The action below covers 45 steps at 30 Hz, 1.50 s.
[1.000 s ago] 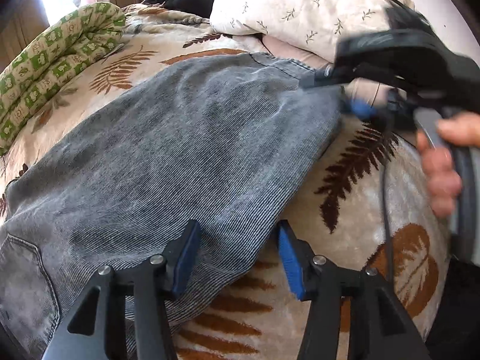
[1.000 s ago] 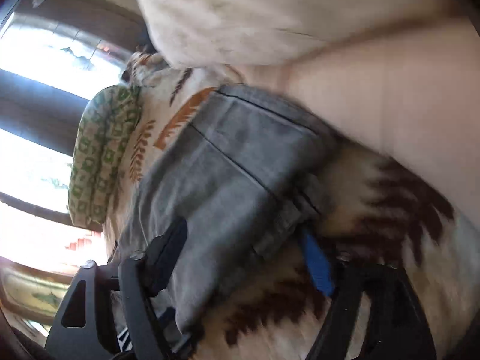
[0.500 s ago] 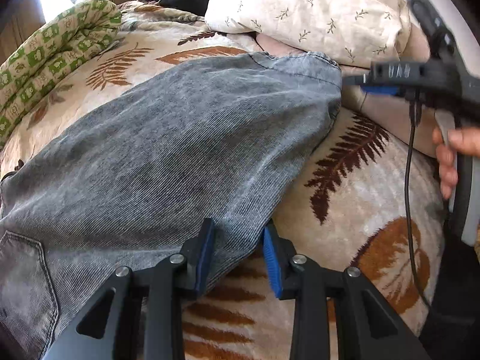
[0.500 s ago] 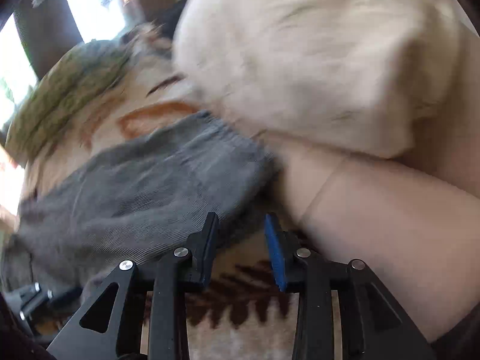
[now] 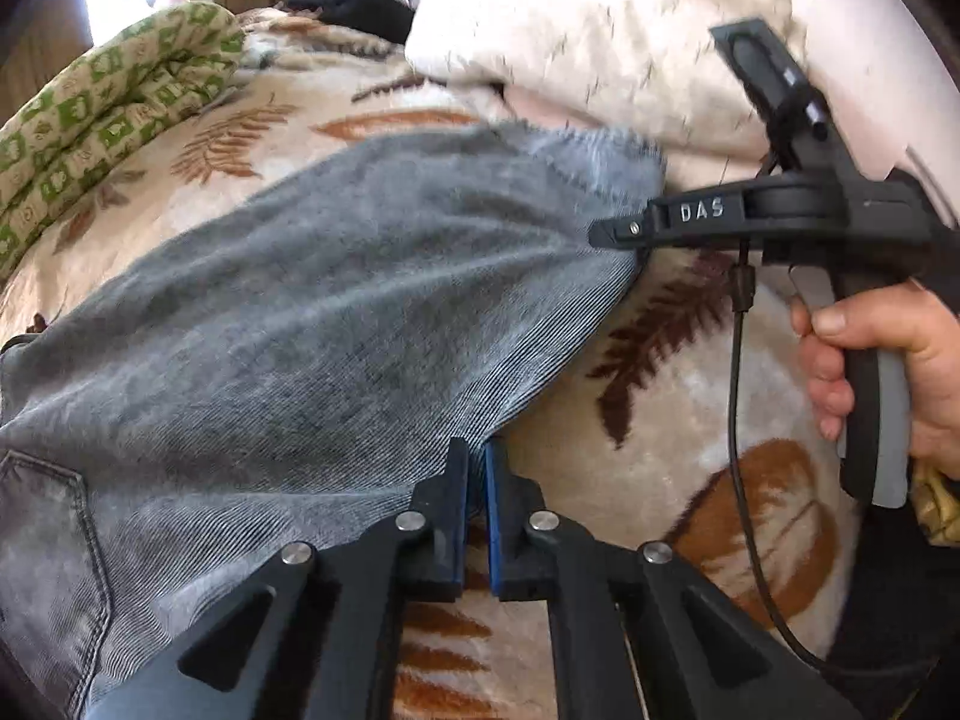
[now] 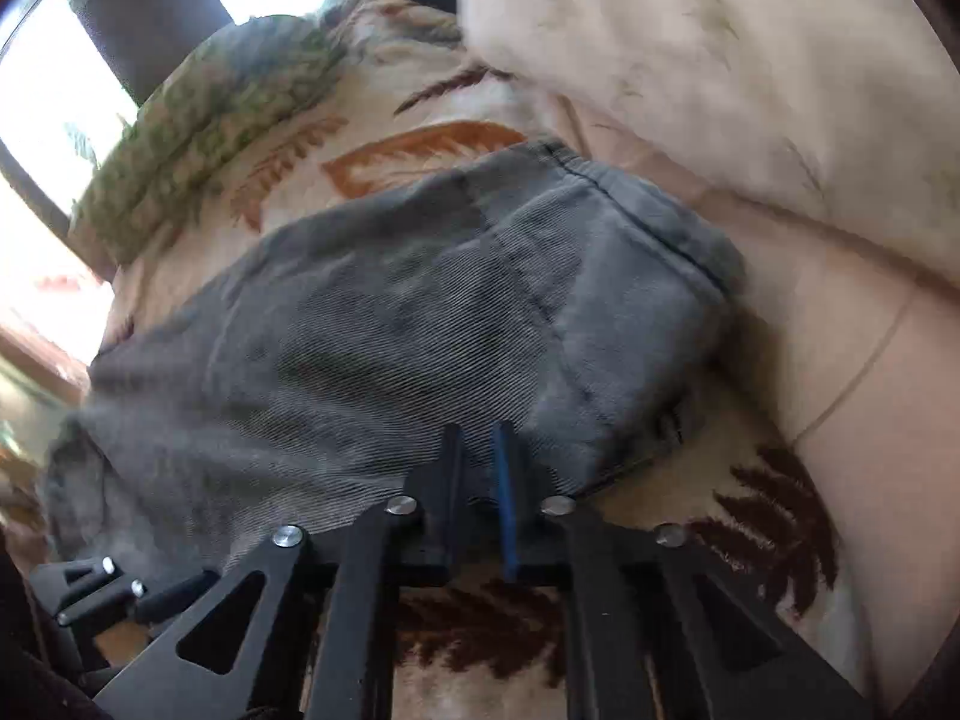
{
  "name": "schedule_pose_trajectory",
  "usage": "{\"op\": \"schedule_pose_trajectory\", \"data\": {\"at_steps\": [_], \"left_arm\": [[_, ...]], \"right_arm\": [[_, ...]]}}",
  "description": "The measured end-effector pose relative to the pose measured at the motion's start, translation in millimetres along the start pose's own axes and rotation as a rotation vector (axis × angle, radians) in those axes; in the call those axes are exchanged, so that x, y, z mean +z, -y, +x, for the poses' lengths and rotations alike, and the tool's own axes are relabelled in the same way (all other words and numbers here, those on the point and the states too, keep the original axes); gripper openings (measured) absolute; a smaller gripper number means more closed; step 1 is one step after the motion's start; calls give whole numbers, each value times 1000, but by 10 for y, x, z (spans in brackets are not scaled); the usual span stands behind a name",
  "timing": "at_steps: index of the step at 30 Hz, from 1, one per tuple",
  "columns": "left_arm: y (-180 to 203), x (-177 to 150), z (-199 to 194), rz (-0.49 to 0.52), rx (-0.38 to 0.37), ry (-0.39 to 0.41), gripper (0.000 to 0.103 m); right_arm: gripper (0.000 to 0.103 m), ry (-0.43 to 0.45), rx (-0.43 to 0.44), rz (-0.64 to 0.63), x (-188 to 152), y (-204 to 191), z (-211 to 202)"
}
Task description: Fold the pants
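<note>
Grey corduroy-like pants (image 5: pixel 336 324) lie spread on a cream blanket with brown fern leaves (image 5: pixel 690 396). My left gripper (image 5: pixel 477 468) is shut on the near edge of the pants. My right gripper (image 6: pixel 480 456) is shut on the pants' edge near the hem end (image 6: pixel 648 252); it also shows in the left wrist view (image 5: pixel 606 237), held by a hand at the right, its tip at the cloth's far right corner. In the right wrist view the pants (image 6: pixel 390 324) fill the middle.
A cream floral pillow (image 5: pixel 600 42) lies just behind the hem end. A green patterned rolled quilt (image 5: pixel 102 114) lies at the far left. A dark garment (image 5: pixel 354 0) sits at the back. A black cable (image 5: pixel 735 396) hangs from the right gripper.
Both grippers went from open to shut on the near edge of the pants. The right gripper came down from beside the pillow onto the hem end.
</note>
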State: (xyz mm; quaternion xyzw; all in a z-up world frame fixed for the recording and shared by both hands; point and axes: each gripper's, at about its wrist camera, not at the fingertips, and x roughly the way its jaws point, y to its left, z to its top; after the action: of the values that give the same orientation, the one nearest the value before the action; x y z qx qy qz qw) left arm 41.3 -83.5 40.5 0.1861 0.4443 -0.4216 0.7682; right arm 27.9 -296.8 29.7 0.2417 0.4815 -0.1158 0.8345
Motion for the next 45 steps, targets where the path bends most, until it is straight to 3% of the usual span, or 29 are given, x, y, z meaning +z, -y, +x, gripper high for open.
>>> {"op": "schedule_pose_trajectory", "data": {"at_steps": [4, 7, 10, 11, 12, 13, 14, 15, 17, 21, 23, 25, 26, 27, 30, 32, 36, 38, 41, 43, 45], "left_arm": [[84, -61, -33, 47, 6, -15, 5], [40, -160, 150, 22, 3, -59, 5], [-22, -177, 92, -32, -27, -38, 6], [-18, -176, 66, -30, -22, -38, 8], [-14, -158, 53, -27, -16, -42, 11], [-10, -138, 24, -28, -9, -41, 14], [-6, -123, -14, -31, -8, -30, 29], [6, -97, -54, -37, -8, -10, 55], [5, -21, -161, -54, -4, 62, 79], [-85, 173, -202, -120, -53, 113, 79], [-146, 301, -106, -144, -11, 105, 76], [-220, 431, 69, -171, 29, 78, 51], [-268, 468, 147, -190, 37, 60, 32], [-313, 500, 234, -214, 52, 40, 22], [-373, 574, 509, -259, 47, 2, 21], [-357, 545, 573, -245, 67, 18, 21], [-362, 550, 455, -256, 54, 30, 21], [-335, 561, 333, -257, 51, 73, 21], [-317, 649, 341, -259, 46, 88, 21], [-316, 659, 610, -252, 68, -21, 21], [-302, 649, 627, -234, 81, 8, 21]], "right_arm": [[7, 47, 15, -22, -15, -114, -196], [8, -48, 2, -1, -136, 2, 42], [9, -28, 5, -10, -99, -40, 1], [12, -23, 18, 11, -93, -31, -49], [22, -13, 30, 38, -96, 5, -92], [39, 13, 46, 80, -119, 51, -169], [49, 33, 49, 101, -130, 80, -217], [63, 54, 47, 122, -143, 133, -276], [65, 73, 46, 177, -165, 228, -345], [65, 17, 30, 268, -207, 372, -213], [65, -4, 47, 320, -244, 427, -121], [67, 39, 68, 342, -240, 448, -150], [67, 48, 80, 346, -223, 446, -145], [67, 52, 83, 346, -216, 451, -143], [67, 77, 89, 348, -166, 451, -58], [66, 97, 86, 333, -97, 436, 7], [40, 99, 66, 305, -14, 425, 97], [33, 102, 83, 320, -11, 468, 46], [31, 122, 88, 300, 14, 434, -11], [31, 117, 72, 285, 1, 410, 36], [33, 99, 76, 291, -13, 439, 111]]}}
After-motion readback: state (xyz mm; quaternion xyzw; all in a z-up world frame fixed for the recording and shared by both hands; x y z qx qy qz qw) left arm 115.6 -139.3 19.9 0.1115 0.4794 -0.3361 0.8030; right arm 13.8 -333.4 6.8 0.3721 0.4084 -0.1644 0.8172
